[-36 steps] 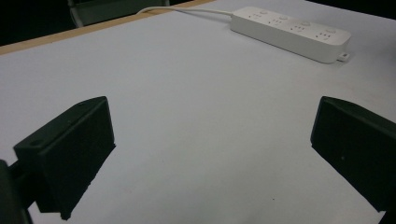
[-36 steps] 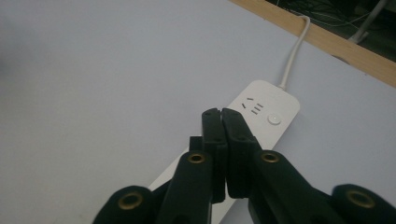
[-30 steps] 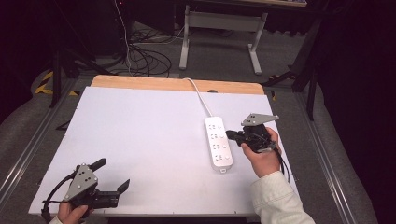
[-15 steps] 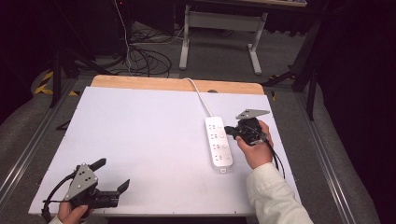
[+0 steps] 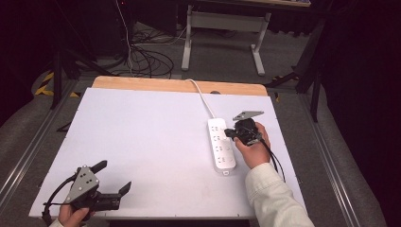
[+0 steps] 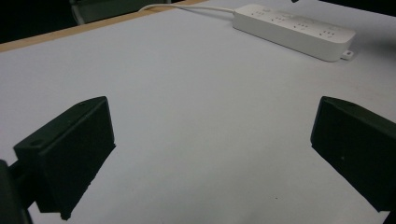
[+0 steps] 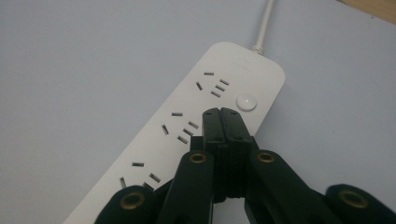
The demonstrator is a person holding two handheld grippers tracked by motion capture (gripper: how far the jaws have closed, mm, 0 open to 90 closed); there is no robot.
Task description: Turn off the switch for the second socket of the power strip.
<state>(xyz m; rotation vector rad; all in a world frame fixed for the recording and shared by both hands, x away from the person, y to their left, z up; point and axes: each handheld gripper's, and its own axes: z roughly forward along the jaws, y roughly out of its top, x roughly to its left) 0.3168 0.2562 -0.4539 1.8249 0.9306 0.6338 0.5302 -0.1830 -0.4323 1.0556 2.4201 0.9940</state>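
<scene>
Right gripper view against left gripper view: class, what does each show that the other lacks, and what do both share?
Right gripper view alone: the round button at the strip's cable end and the right gripper, jaws closed over the sockets. Left gripper view alone: the left gripper, jaws wide apart, and the table's wooden edge. Both: the white power strip, its cable, the white tabletop.

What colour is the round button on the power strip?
White, like the power strip itself; the round button shows best in the right gripper view.
</scene>
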